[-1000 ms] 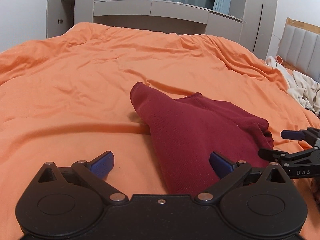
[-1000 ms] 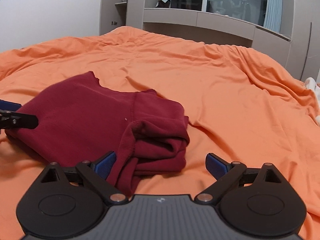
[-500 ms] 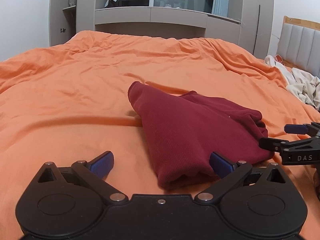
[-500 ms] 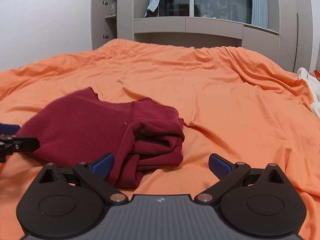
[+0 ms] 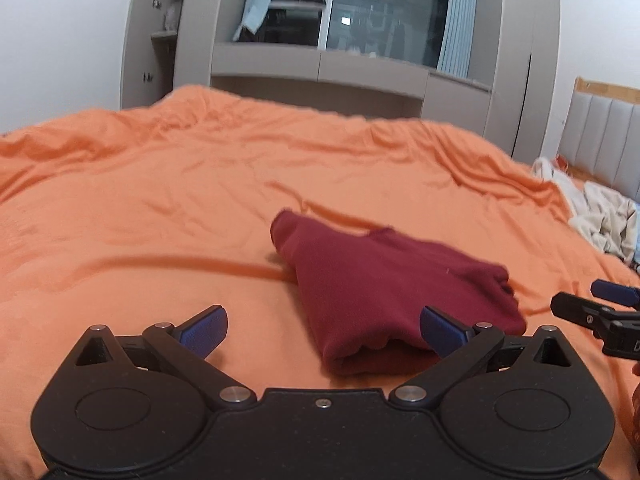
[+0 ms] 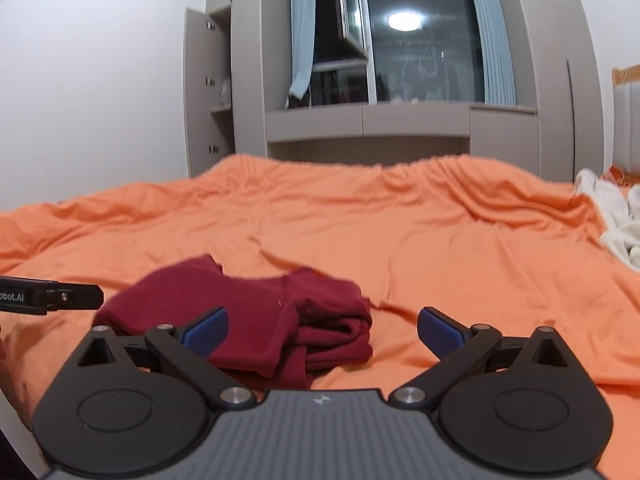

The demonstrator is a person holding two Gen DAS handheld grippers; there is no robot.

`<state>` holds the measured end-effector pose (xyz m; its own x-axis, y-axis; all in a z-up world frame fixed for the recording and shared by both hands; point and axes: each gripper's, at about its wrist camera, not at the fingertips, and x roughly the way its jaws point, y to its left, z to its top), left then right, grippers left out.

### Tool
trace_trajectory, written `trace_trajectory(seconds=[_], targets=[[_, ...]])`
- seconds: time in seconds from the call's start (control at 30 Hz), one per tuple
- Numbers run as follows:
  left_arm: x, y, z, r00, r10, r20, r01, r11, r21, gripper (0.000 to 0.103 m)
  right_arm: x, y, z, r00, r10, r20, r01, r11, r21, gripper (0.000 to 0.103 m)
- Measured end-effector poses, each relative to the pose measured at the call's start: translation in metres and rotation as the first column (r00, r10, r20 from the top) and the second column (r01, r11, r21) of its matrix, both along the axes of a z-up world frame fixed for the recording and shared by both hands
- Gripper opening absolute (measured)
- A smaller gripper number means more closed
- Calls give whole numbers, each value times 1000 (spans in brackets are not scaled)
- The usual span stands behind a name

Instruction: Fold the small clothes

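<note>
A folded maroon garment is lying on the orange bed. The left gripper and right gripper are hovering nearby, jaws released, holding nothing.

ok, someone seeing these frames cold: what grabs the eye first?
The dark red garment, folded into a compact bundle, lying near the middle of the bright orange bedspread that fills both views. Next, the left gripper and right gripper, both open and empty, close in front of the bundle. Pale crumpled laundry sits at the bed's right edge.
</note>
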<state>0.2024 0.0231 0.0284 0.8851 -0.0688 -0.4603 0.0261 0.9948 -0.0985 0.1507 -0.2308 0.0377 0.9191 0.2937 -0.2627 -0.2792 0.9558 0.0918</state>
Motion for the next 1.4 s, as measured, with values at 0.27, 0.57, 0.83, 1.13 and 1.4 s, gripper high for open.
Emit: trace_trajectory(seconds=[0.27,0.57,0.83,1.13,1.4], targets=[[-41,-8,10,992,-2,128,-1,1000,27,102,-40,-1,5,995,-16,102,16,1000,-3,103],[-88,-14,2,982,1,187,-12,998,58,102,-79,-9,-1,991,-51,126,51,999,7,103],[-111,-9,-5,980,16,200,-20,1000,19,102,-100,-13,-6,989,-68,134,68,998,3,103],[-125,-10,-17,986,12,169,-15,1000,19,102,-104,-19,-11,991,-82,104,81,997,17,103],[-128,-9,-18,986,15,164,-17,1000,15,102,-102,-18,-11,991,-83,101,82,997,15,103]])
